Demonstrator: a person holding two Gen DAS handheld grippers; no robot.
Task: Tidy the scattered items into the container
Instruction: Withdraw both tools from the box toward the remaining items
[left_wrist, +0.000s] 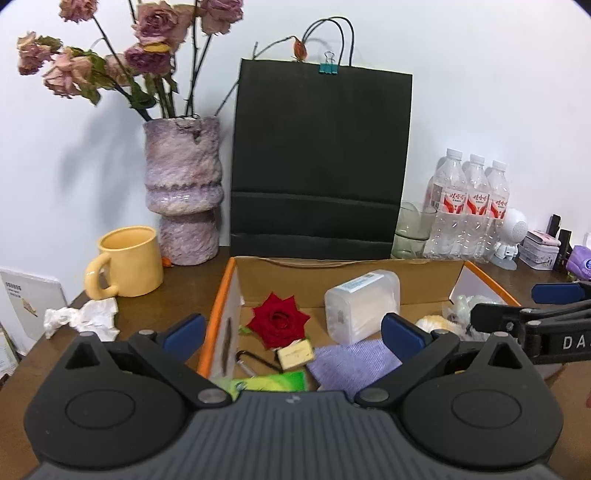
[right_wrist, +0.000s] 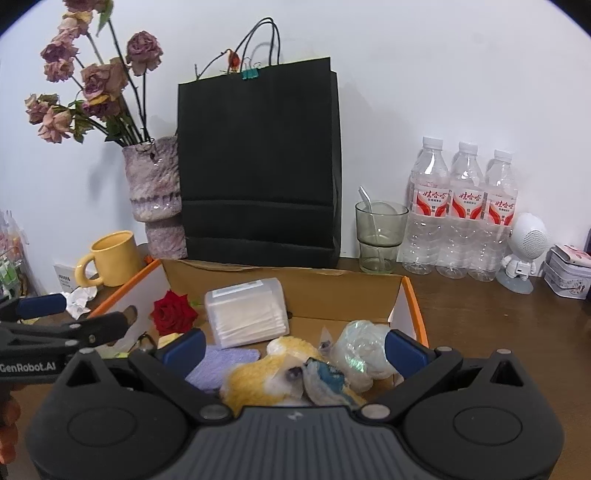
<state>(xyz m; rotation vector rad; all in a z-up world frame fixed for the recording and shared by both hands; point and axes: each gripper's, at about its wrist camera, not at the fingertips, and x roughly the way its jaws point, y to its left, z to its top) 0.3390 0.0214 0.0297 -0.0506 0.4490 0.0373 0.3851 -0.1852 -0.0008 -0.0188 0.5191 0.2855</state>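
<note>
Most items already lie in the cardboard box (left_wrist: 424, 280); a crumpled tissue (left_wrist: 83, 317) remains on the bench (left_wrist: 155, 314) near its left edge. Both the left hand-held gripper (left_wrist: 293, 332) and the right hand-held gripper (right_wrist: 293, 349) gape wide, holding nothing.

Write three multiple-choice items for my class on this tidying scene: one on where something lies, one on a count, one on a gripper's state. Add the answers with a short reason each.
1. Where does the crumpled white tissue lie?
A. inside the cardboard box
B. on the table beside the yellow mug
C. in the black paper bag

2. How many water bottles stand in the front row by the wall?
A. one
B. three
C. five

3. What state is the left gripper in?
A. open, holding nothing
B. shut on the red rose
C. shut on the tissue

Answers:
1 B: the tissue rests on the table, outside the cardboard box, next to the yellow mug.
2 B: three capped water bottles show side by side.
3 A: its blue pads stand wide apart, and the red rose lies in the box beyond them.
</note>
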